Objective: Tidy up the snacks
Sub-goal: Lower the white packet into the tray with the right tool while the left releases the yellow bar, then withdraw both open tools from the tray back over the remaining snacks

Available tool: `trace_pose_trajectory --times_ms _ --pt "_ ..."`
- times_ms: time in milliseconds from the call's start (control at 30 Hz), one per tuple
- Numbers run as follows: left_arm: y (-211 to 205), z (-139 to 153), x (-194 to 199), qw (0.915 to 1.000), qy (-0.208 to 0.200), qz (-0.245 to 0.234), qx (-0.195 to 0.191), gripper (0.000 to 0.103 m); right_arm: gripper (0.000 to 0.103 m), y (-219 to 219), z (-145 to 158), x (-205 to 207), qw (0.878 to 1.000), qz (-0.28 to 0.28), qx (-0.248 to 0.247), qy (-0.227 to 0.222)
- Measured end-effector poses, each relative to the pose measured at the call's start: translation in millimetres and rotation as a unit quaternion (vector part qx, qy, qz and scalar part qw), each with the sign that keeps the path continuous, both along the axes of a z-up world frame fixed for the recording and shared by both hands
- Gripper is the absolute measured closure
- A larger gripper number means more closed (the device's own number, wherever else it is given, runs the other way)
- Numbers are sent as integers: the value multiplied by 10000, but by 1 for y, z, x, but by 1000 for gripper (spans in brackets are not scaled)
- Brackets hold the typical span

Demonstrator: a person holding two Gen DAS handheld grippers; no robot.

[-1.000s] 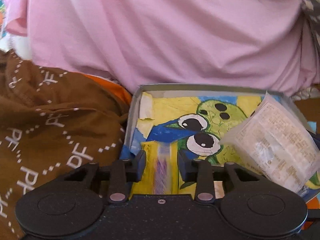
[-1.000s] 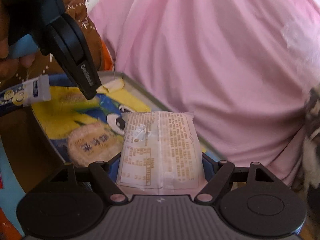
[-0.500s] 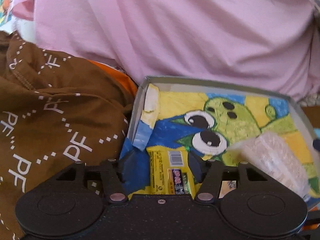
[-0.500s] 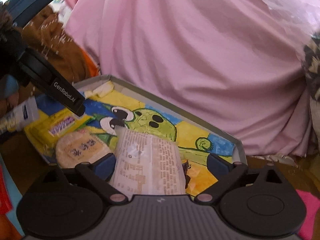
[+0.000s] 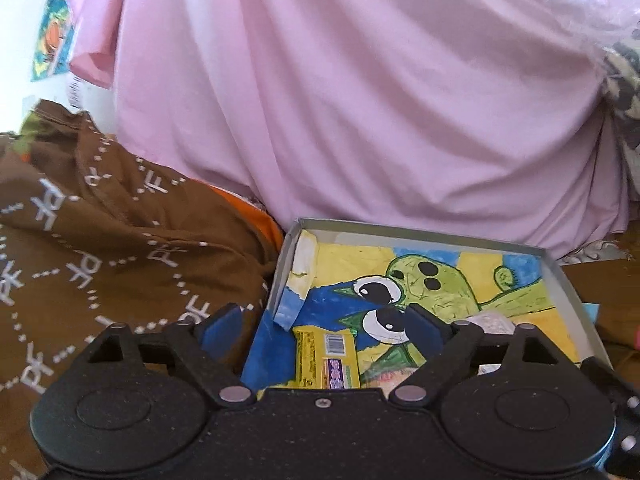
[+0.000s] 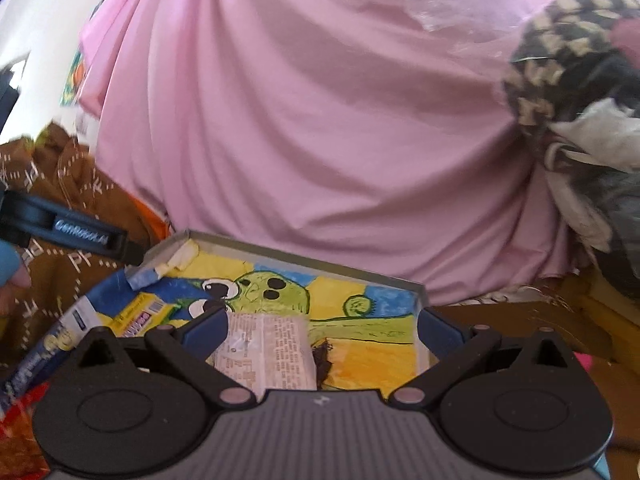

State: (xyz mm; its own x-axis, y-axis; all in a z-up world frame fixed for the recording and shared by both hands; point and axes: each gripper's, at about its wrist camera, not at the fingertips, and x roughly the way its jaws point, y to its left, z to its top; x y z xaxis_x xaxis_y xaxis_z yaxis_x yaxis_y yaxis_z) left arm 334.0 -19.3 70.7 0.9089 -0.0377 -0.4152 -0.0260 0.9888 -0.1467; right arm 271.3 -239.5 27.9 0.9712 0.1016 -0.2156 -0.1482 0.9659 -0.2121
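Observation:
A shallow grey tray (image 5: 420,236) lined with a yellow, blue and green cartoon drawing lies in front of both grippers. In it lies a yellow snack bar (image 5: 326,360), just below my left gripper (image 5: 323,326), which is open wide and holds nothing. The right wrist view shows a pale printed snack packet (image 6: 266,352) flat in the tray (image 6: 304,258), with the yellow bar (image 6: 140,314) to its left. My right gripper (image 6: 320,326) is open, its fingers spread wider than the packet. The left gripper's finger (image 6: 92,236) shows at the tray's far left corner.
A big pink cloth (image 5: 360,100) rises right behind the tray. Brown patterned fabric (image 5: 100,240) lies to its left. A blue and white packet (image 6: 60,340) and a red wrapper (image 6: 16,420) sit at the tray's near left. Checked fabric (image 6: 560,60) hangs at upper right.
Both grippers have opened and drawn back from the tray. The left let go of the yellow bar, the right let go of the pale packet; both now lie in the tray.

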Motion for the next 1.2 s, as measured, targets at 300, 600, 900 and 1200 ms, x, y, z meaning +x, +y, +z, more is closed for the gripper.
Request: trace_pose_trajectory --times_ms 300,600,900,1200 --pt "-2 15 -62 9999 25 -10 -134 8 0 -15 20 -50 9998 11 152 -137" --pt "-9 17 -127 9995 51 -50 -315 7 0 -26 26 -110 9996 38 194 -205" --pt "-15 15 -185 9992 66 -45 -404 6 0 -37 27 -160 9991 -114 356 -196" --pt "-20 5 -230 9988 212 -34 -434 6 0 -44 18 -198 9980 -304 543 -81"
